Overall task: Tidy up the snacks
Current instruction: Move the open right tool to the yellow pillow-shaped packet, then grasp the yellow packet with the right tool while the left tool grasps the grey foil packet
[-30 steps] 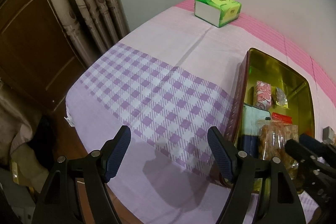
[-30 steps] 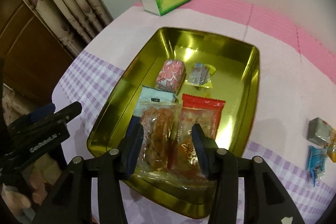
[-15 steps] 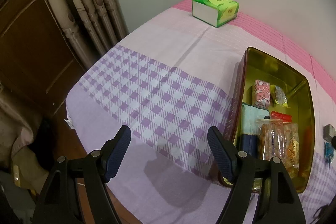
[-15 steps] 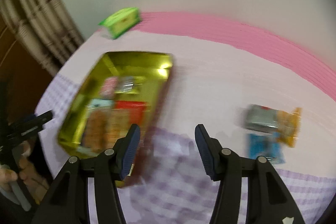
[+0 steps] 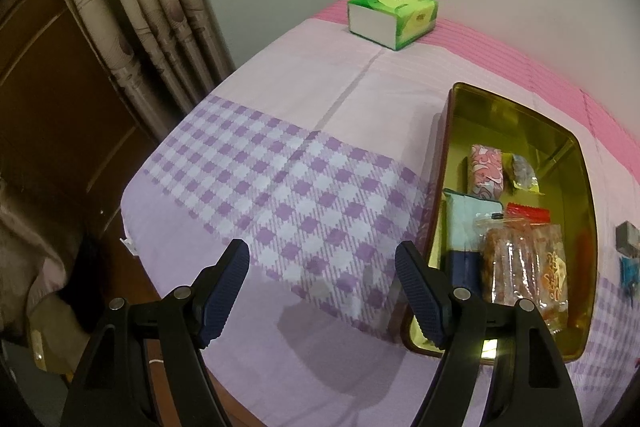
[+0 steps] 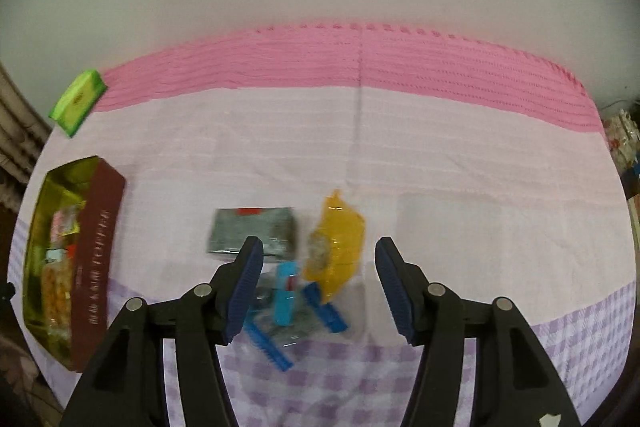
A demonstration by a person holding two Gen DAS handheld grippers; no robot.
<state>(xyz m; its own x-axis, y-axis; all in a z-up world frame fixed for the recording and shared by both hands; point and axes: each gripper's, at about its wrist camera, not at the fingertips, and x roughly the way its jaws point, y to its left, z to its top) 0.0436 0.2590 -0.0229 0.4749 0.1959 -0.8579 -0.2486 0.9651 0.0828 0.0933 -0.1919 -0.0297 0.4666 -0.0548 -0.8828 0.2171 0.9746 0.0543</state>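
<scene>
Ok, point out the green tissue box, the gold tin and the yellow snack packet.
green tissue box [image 5: 394, 18], left wrist view, on its top face.
gold tin [image 5: 516, 119], left wrist view, on its bare inner wall.
yellow snack packet [image 6: 336, 247], right wrist view, on the wrapper's middle.

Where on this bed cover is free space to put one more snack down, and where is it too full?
Free: the checked cloth between the curtain and the gold tin, and the pale stretch right of the yellow packet. Crowded: the tin's near end, and the cluster of yellow, grey packet and blue packet before the right gripper.
</scene>
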